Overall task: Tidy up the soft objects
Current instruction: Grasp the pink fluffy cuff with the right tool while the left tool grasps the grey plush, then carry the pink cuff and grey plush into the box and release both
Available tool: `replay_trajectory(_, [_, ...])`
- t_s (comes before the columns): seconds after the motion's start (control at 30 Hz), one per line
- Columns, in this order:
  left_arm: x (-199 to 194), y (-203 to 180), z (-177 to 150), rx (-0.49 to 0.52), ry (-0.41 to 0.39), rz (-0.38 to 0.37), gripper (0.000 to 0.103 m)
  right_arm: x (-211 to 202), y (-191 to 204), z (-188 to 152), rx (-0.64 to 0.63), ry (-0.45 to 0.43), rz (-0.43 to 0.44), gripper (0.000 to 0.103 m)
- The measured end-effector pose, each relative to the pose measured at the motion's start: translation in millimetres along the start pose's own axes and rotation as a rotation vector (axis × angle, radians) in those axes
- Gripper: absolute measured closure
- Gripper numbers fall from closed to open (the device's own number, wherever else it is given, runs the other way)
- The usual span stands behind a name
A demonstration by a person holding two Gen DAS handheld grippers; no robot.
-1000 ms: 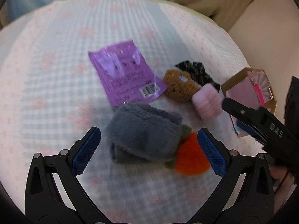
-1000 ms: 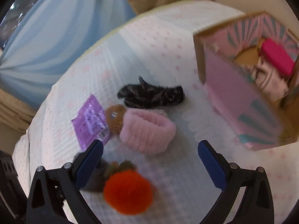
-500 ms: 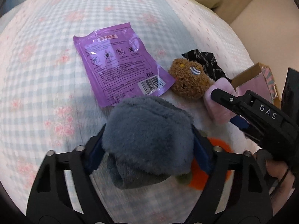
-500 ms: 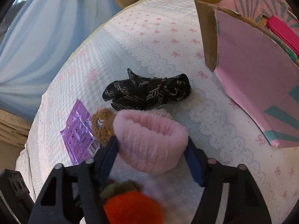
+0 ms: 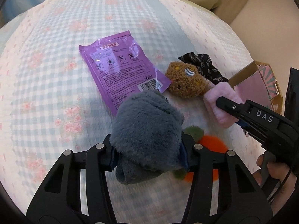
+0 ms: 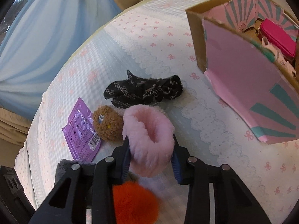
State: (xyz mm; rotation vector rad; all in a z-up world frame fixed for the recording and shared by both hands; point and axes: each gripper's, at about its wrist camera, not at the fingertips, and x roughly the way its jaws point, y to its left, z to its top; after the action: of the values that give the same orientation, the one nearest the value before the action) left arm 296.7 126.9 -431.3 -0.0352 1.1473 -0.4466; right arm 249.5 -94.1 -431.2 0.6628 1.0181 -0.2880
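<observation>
Here, both jaws clamped: right gripper (image 6: 150, 155) w/ pink fluffy cuff (image 6: 149, 130), box (image 6: 243, 85) up-right & nearer it; left gripper (image 5: 147, 156) w/ grey plush (image 5: 147, 128) over bed (image 5: 46, 93).

Left tool (image 5: 147, 155): black plastic frame, silver screws, blue pads. Right tool (image 6: 151, 158): identical, white "DAS" lettering. Bare-skinned hand (image 5: 274, 175).

I see a fluffy grey plush (image 5: 147, 130) bunched and raised above the bedspread. A pink fleece cuff (image 6: 149, 130) stands open-mouthed beside a brown curly plush (image 6: 107, 123). A black patterned scarf (image 6: 143, 91) lies crumpled behind; an orange pom (image 6: 133, 203) sits nearest.
</observation>
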Motion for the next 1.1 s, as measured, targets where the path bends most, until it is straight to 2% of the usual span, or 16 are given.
replay_trajectory(0.2, [-27,0,1,-0.014,-0.034,0.028,0.057,-26,7,5,-0.044,-0.027,0.006,0.068])
replay_trajectory(0.37, [-68,-13,12,-0.021,-0.071,0.06,0.057,-73,23,14,-0.097,-0.041,0.036,0.068])
replay_trajectory(0.5, [-120,-35,23,-0.008,-0.131,0.107,0.057,-128,44,25,-0.211,-0.072,0.063,0.068])
replay_trajectory(0.73, [-220,-82,32,-0.066,-0.232,0.175,0.057,-230,65,43,-0.439,-0.117,0.12,0.068])
replay_trajectory(0.9, [-274,-124,24,-0.12,-0.287,0.208,0.057,-294,60,55,-0.544,-0.146,0.151,0.068])
replay_trajectory(1.1, [-304,-176,9,-0.171,-0.314,0.217,0.057,-353,29,78,-0.612,-0.2,0.16,0.068])
